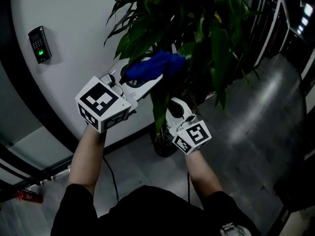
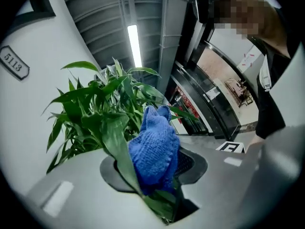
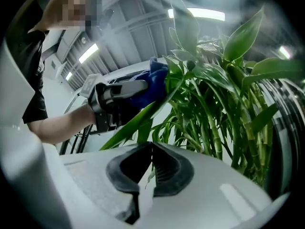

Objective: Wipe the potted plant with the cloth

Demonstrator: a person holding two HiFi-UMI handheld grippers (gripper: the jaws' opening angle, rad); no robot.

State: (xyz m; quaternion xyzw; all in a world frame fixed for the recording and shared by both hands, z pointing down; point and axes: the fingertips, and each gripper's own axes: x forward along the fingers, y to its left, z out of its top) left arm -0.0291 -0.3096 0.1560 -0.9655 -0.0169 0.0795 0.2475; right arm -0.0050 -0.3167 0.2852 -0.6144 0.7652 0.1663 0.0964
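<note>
Jaws of the left gripper (image 2: 155, 178) clamp the blue cloth (image 2: 153, 149) around a long leaf (image 2: 114, 142) of the potted plant (image 1: 197, 28). Wiping looks underway, and the next stroke likely slides toward the tip. At 5 o'clock, the right gripper (image 3: 151, 163) is pinched together, seemingly on a leaf sliver (image 3: 147, 175). Neighbouring leaves crowd the path; a keypad (image 1: 39, 44) sits at 10 o'clock.

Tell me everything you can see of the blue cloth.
The blue cloth looks like knitted, nubbly fabric, bunched into a lump. The left hand-held gripper is shut on it, pinching a long green leaf against it. Its loose end pokes up past the jaws among the foliage of the potted plant.
</note>
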